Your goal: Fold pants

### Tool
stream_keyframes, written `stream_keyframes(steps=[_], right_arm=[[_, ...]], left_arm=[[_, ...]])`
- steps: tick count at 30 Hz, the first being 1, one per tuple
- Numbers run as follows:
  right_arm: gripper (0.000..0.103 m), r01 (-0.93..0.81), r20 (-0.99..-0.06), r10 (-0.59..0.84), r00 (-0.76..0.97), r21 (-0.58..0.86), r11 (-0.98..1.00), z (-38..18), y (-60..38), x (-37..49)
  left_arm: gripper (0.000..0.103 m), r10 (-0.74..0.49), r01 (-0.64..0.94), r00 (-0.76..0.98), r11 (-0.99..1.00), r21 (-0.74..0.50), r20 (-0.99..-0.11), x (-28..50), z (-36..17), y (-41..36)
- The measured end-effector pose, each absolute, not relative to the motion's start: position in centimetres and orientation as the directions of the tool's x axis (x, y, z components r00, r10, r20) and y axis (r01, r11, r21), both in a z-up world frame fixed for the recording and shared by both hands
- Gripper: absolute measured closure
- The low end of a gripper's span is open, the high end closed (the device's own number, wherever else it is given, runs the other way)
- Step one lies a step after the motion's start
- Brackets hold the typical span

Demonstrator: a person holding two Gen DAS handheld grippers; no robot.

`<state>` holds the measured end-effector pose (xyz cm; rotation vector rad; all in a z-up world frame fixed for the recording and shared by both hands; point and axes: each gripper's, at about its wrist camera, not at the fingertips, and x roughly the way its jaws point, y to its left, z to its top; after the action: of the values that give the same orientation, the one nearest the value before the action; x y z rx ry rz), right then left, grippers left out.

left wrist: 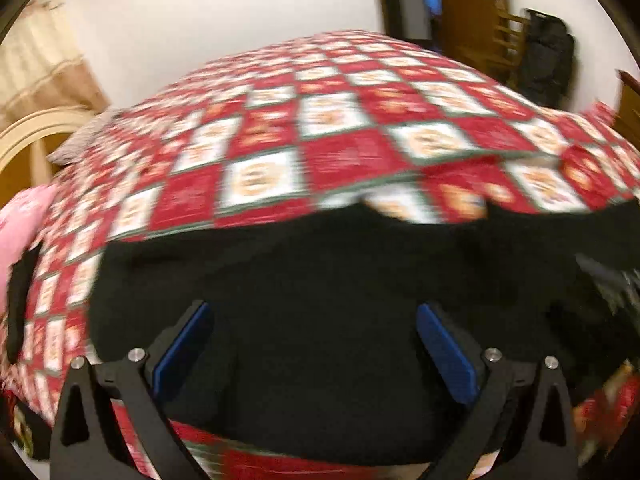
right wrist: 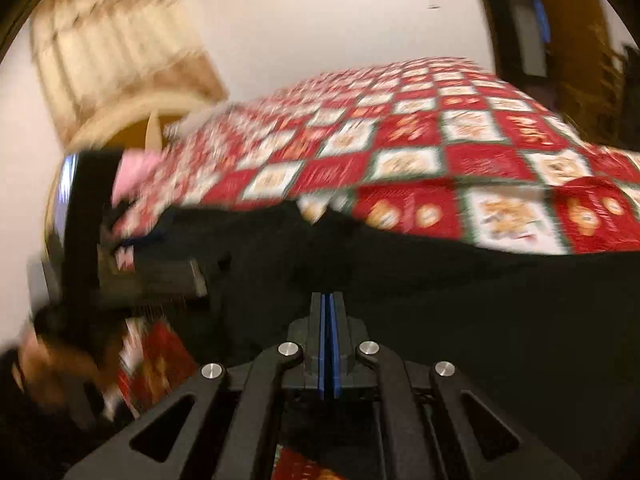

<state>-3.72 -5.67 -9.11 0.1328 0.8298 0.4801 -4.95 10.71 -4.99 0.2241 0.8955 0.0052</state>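
Item: black pants (left wrist: 320,280), spread on the red-and-white checked bedspread (left wrist: 340,152) at its near edge; we read the long axis along that edge. Our left gripper (left wrist: 312,344): jaws apart above the cloth. Our right gripper (right wrist: 329,320): pads together; whether they pinch cloth, we cannot tell.

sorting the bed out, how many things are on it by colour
black: 1, the pants
red and white checked: 1, the quilt
pink: 1, a pillow
grey: 1, something at the quilt's far left edge, too blurred to name
total: 4
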Motion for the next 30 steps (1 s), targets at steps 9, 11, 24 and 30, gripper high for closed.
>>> stream_keyframes(steps=[9, 11, 24, 30], right_arm=[[0.100, -0.375, -0.685, 0.437, 0.583, 0.251, 0.893, -10.6, -4.0, -4.3], [0.100, -0.358, -0.656, 0.452, 0.604, 0.282, 0.890, -9.9, -4.5, -4.6], [0.031, -0.341, -0.487, 0.409, 0.772, 0.227, 0.913, -4.4, -5.4, -7.0], [0.031, -0.315, -0.488, 0.391, 0.780, 0.234, 0.920, -4.3, -6.1, -7.1]], left_arm=[[0.000, 0.286, -0.151, 0.574, 0.958, 0.244, -0.767, -3.7, -5.8, 18.4], [0.000, 0.304, -0.169, 0.577, 0.952, 0.253, -0.758, -3.6, -5.6, 19.1], [0.000, 0.344, -0.373, 0.534, 0.916, 0.151, -0.772, -4.0, -5.3, 28.3], [0.000, 0.296, -0.515, 0.546, 0.856, -0.035, -0.784, -5.5, -5.6, 33.4]])
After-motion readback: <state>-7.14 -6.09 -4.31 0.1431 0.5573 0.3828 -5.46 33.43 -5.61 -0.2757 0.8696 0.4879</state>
